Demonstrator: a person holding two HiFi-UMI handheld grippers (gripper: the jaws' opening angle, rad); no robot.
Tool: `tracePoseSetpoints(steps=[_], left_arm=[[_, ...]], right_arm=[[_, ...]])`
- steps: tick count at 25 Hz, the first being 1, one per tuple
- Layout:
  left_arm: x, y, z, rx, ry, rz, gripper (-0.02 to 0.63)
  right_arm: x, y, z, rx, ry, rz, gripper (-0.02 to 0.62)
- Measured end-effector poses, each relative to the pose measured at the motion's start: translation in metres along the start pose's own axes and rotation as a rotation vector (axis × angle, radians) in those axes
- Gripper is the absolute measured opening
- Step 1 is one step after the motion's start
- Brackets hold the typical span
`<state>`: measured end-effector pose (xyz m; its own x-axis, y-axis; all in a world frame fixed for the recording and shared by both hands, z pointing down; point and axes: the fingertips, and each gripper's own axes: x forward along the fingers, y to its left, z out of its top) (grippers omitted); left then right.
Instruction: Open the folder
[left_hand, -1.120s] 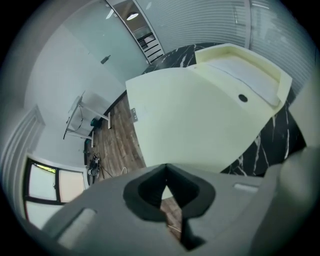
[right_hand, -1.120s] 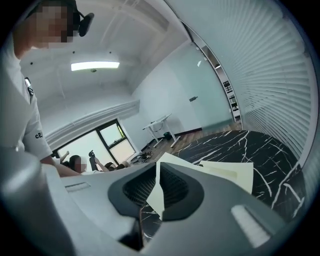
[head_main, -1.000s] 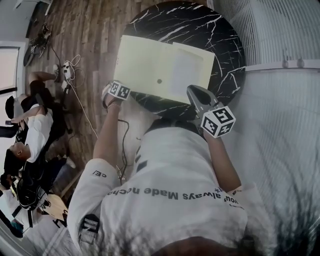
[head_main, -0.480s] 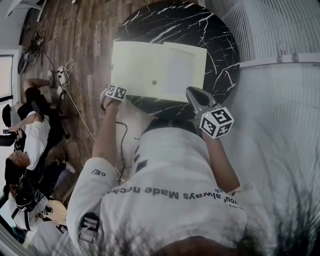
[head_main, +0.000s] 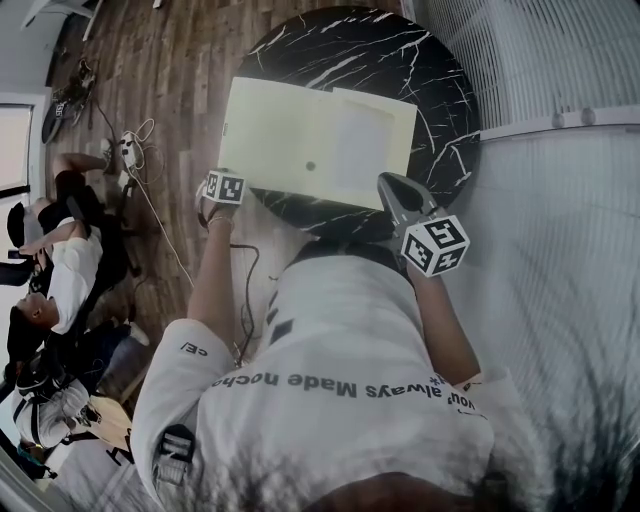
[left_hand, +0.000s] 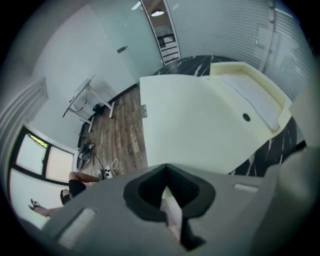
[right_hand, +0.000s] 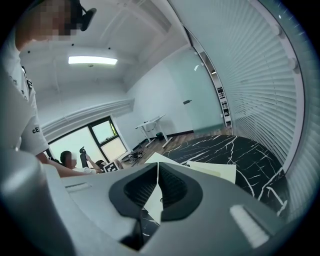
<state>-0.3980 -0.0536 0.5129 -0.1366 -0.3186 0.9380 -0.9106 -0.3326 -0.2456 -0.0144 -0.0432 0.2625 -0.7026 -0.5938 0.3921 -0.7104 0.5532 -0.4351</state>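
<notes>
A pale yellow folder (head_main: 310, 140) with a dark snap dot (head_main: 310, 166) lies on a round black marble table (head_main: 440, 90). My left gripper (head_main: 228, 185) points steeply down at the folder's near left corner. In the left gripper view its jaws (left_hand: 166, 167) are shut on the cover's edge, and the cover (left_hand: 200, 125) rises a little off the inner part. My right gripper (head_main: 386, 184) is at the folder's near right edge. Its jaws (right_hand: 158, 167) are closing, and a pale sheet of the folder (right_hand: 200, 172) sits pinched between them.
White slatted blinds (head_main: 560, 200) stand close on the table's right. Wooden floor (head_main: 180, 90) with cables (head_main: 135, 150) lies to the left, where people sit (head_main: 60, 260). The table's near edge (head_main: 330, 222) is against my body.
My left gripper has shifted a little to the left and upward with the folder's near left corner. The right gripper has stayed at the near right edge.
</notes>
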Motion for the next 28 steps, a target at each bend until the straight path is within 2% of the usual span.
tracePoseSetpoints(steps=[9, 19, 23, 28], left_arm=[[-0.073, -0.008, 0.036, -0.067, -0.198, 0.050, 0.003], [-0.151, -0.027, 0.077, -0.110, -0.411, 0.045, 0.003], [-0.195, -0.046, 0.097, -0.125, -0.516, 0.012, 0.003], [-0.254, -0.087, 0.123, -0.112, -0.679, -0.075, 0.003]], right_arm=[[-0.019, -0.002, 0.004, -0.057, -0.020, -0.040, 0.002], [-0.051, -0.001, 0.019, -0.135, -0.063, -0.114, 0.002], [-0.066, 0.001, 0.030, -0.171, -0.081, -0.142, 0.002], [-0.087, 0.014, 0.046, -0.234, -0.114, -0.170, 0.002]])
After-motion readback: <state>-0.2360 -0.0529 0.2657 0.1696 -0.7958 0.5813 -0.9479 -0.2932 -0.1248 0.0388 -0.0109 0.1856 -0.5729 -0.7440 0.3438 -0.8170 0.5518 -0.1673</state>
